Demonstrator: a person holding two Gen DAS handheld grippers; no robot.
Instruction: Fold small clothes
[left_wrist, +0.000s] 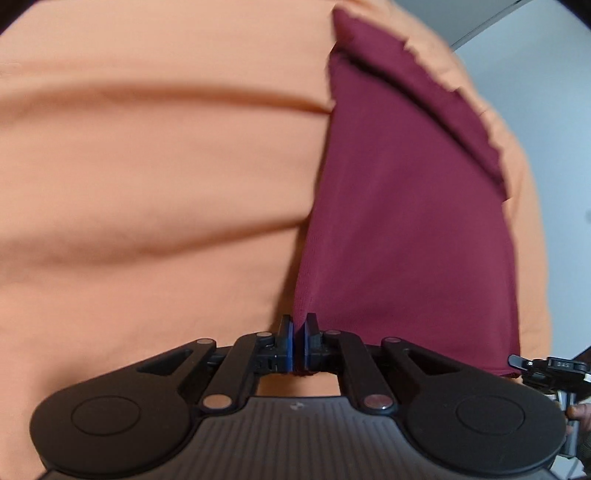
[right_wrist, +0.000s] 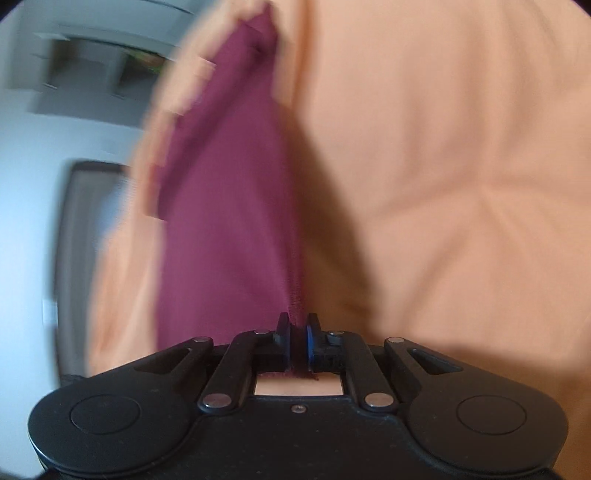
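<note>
While both clamped on maroon cloth (left_wrist: 406, 221) edge over orange sheet (left_wrist: 147, 166): left gripper (left_wrist: 298, 338), right gripper (right_wrist: 298, 338); uneven pull risks slip, crooked fold.

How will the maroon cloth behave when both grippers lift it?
The maroon cloth is probably floppy: it creases between the left gripper and right gripper. It looks thin, likely light. Its middle may sag onto the orange sheet.

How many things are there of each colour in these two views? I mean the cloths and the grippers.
Maroon: 1, the small maroon garment, pinched at its edge by both grippers.
Orange: 1, the orange cloth under it.
Black: 2, the left gripper and the right gripper, both shut on the garment.
Total: 4
</note>
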